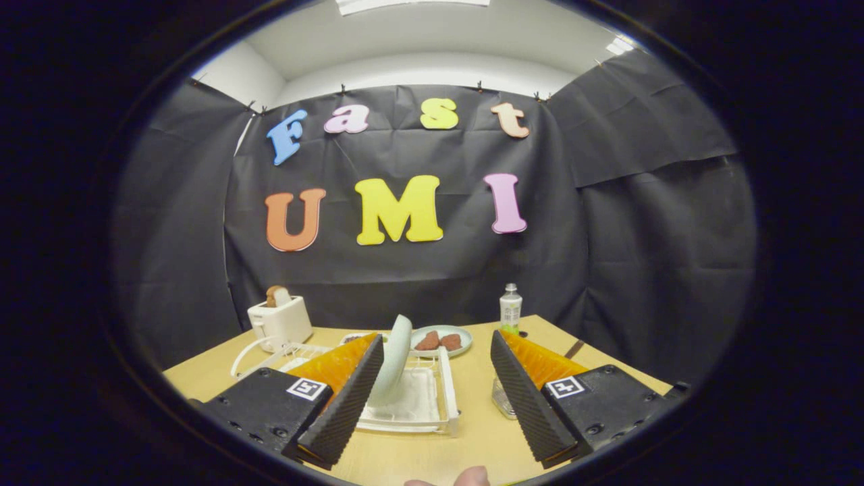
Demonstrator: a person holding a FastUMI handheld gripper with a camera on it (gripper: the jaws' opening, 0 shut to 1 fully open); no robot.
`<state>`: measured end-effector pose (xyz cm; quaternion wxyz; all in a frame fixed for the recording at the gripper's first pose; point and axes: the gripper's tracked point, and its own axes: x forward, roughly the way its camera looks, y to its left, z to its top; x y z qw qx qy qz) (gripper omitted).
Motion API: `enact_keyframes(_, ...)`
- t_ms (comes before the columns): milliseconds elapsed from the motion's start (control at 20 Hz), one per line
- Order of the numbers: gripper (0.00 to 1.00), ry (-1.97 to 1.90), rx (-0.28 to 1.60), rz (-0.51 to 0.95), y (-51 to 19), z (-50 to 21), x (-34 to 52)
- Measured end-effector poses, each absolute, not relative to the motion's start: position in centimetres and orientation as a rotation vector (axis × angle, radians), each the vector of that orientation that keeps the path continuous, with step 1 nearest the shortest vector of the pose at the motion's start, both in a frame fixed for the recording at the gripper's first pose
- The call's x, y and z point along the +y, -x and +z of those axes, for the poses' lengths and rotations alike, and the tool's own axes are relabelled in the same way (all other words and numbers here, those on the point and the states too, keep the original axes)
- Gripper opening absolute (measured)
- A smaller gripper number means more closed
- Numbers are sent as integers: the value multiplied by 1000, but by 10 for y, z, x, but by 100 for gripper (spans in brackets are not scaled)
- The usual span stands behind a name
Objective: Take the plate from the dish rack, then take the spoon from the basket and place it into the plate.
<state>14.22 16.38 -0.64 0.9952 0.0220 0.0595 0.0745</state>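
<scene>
Jaws spread wide on our gripper (432,398), nothing between the fingers. Just ahead, the plate (393,361) stands on edge in the white dish rack (449,395), almost against our left finger (347,398). Risk: we close off-centre, clip the rim, and tip the plate or drag the light rack. Bare table (476,432) between the fingers gives room to shift left. A clear container sits behind our right finger (523,398), so a rightward swing is tight. Beyond: second plate with food (442,339), bottle (511,308), toaster (280,322). We can't make out the spoon or basket.
</scene>
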Motion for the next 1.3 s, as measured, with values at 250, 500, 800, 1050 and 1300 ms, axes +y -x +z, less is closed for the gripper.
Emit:
enact_keyframes(250, 100, -16, 195, 196, -184, -27, 211)
enact_keyframes(500, 100, 19, 281, 176, -227, -53, 231)
enact_keyframes(800, 95, -22, 346, 149, -248, -74, 238)
enact_keyframes(1050, 80, -45, 388, 104, -260, -86, 234)
enact_keyframes(1300, 51, -78, 404, 58, -265, -86, 226)
